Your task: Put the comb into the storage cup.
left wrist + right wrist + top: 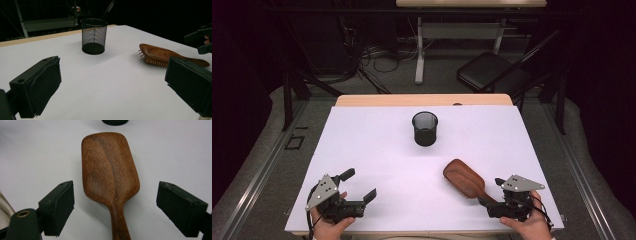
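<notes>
Two grippers sit at the near edge of the white table (362, 130), each in a hand. The right gripper (495, 195) is at the near right corner, and its jaws stand wide apart on either side of the handle of the brush (464, 179), with white table showing between each pad and the wood. In the right gripper view the brush (110, 172) lies back up, its broad wooden head running away from the camera and the narrow handle coming down between the two black jaws; neither pad touches it. The left gripper view shows the brush (160, 55) from the side, bristles down on the table, with the right gripper (202, 41) just beyond the handle's end. Whether the handle's tip rests against that gripper's body is hard to say from the high view, since the dark parts run together there.

The left gripper (359, 185) is at the near left corner, well apart from the brush. Its jaws are also spread wide with nothing between them, and in its own view bare table lies between the two pads.

A black mesh cup (425, 128) stands upright near the middle of the far half of the table, apart from the brush's head. In the left gripper view the cup (94, 36) looks empty through the mesh. A dark folding chair (492, 72) stands on the floor beyond the table's far right.
</notes>
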A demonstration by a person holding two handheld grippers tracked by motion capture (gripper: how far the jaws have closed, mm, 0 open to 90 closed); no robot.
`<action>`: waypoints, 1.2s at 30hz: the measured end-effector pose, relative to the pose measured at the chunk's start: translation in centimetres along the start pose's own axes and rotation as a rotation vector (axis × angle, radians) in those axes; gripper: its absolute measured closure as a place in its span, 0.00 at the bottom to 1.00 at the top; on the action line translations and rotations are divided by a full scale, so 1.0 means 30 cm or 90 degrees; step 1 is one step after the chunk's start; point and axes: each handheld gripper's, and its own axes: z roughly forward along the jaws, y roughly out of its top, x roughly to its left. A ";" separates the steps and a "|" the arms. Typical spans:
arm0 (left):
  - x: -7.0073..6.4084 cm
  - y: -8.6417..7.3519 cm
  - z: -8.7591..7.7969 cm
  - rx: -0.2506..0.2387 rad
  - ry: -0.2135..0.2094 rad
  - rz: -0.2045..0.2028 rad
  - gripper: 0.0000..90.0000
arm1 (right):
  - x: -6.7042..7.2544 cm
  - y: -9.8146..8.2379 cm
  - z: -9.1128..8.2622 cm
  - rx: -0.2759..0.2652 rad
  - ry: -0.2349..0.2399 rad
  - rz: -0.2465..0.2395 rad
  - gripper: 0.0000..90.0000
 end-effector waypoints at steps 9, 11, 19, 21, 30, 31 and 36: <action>-0.002 -0.002 0.006 0.007 -0.002 -0.001 0.00 | -0.002 0.021 0.019 0.083 0.000 -0.037 0.16; -0.003 -0.003 0.007 0.007 -0.003 -0.001 0.01 | -0.003 0.024 0.022 0.093 -0.002 -0.039 0.16; -0.003 -0.003 0.008 0.008 -0.004 0.000 0.00 | -0.013 0.027 0.029 0.119 -0.004 -0.044 0.16; -0.002 -0.004 0.009 0.008 -0.005 -0.002 0.00 | -0.015 0.029 0.030 0.124 -0.003 -0.051 0.16; -0.003 -0.004 0.009 0.010 -0.003 -0.001 0.01 | -0.025 0.038 0.028 0.130 0.002 -0.047 0.17; -0.003 -0.004 0.009 0.010 -0.004 -0.001 0.01 | -0.025 0.038 0.028 0.130 0.002 -0.047 0.17; -0.003 -0.004 0.009 0.011 -0.004 -0.001 0.00 | -0.029 0.039 0.033 0.135 -0.001 -0.048 0.17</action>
